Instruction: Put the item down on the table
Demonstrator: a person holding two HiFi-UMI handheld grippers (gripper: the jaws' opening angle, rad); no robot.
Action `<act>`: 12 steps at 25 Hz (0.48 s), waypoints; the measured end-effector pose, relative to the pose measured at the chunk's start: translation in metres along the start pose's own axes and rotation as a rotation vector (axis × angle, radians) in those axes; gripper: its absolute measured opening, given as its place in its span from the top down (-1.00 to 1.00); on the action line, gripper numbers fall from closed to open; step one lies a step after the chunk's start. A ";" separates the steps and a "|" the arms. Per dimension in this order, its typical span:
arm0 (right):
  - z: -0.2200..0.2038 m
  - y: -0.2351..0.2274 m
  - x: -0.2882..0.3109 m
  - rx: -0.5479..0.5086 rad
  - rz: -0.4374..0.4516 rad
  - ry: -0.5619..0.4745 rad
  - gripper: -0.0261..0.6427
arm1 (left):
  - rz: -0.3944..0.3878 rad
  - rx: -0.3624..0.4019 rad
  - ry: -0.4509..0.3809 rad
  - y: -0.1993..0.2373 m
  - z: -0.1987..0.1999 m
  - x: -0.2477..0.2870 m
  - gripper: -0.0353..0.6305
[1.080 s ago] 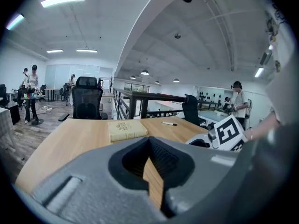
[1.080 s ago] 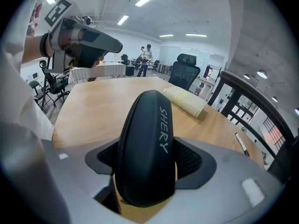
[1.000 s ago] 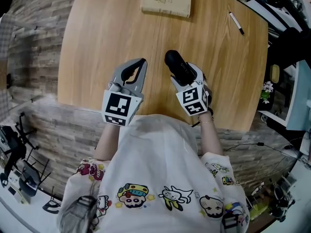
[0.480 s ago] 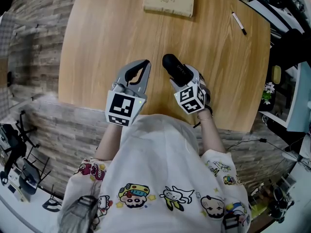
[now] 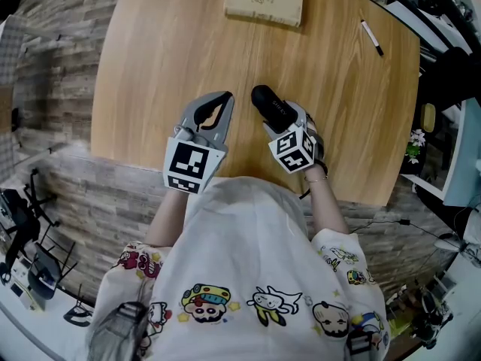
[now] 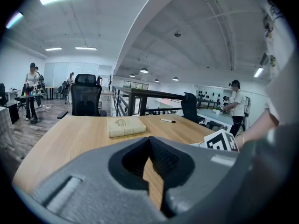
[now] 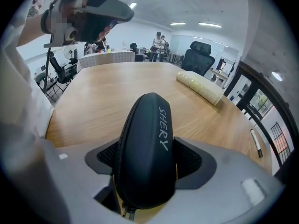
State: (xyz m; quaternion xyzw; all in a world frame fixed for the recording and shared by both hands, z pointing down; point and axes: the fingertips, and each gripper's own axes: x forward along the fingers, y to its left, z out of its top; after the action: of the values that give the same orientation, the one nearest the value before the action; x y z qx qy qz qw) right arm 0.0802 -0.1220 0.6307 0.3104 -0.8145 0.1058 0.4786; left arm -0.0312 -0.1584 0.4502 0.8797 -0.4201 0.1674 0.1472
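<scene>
A black zip case [image 5: 272, 107] [image 7: 145, 148] with pale lettering is clamped in my right gripper [image 5: 279, 117] [image 7: 147, 164], held above the near middle of the wooden table [image 5: 165, 43]. The case points up and away from me. My left gripper [image 5: 216, 108] [image 6: 152, 164] hovers just to the left of it, jaws closed together with nothing between them. The table surface under the case is hidden by the right gripper's body.
A tan book [image 5: 264, 0] [image 6: 125, 126] lies at the table's far edge. A black and white marker [image 5: 371, 37] [image 6: 168, 121] lies at the far right. Office chairs [image 6: 86, 94] and people stand beyond the table. The table's near edge runs just under both grippers.
Both grippers have drifted slightly right and a little toward the table's near edge. The case stays clamped in the right one.
</scene>
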 end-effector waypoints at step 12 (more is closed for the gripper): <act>0.002 0.001 0.000 0.058 0.037 -0.026 -0.11 | -0.005 -0.009 0.011 -0.001 -0.005 0.002 0.89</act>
State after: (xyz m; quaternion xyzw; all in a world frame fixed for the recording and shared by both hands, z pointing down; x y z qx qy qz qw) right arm 0.0785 -0.1223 0.6296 0.3102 -0.8228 0.1343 0.4568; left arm -0.0302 -0.1577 0.4555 0.8791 -0.4180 0.1699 0.1535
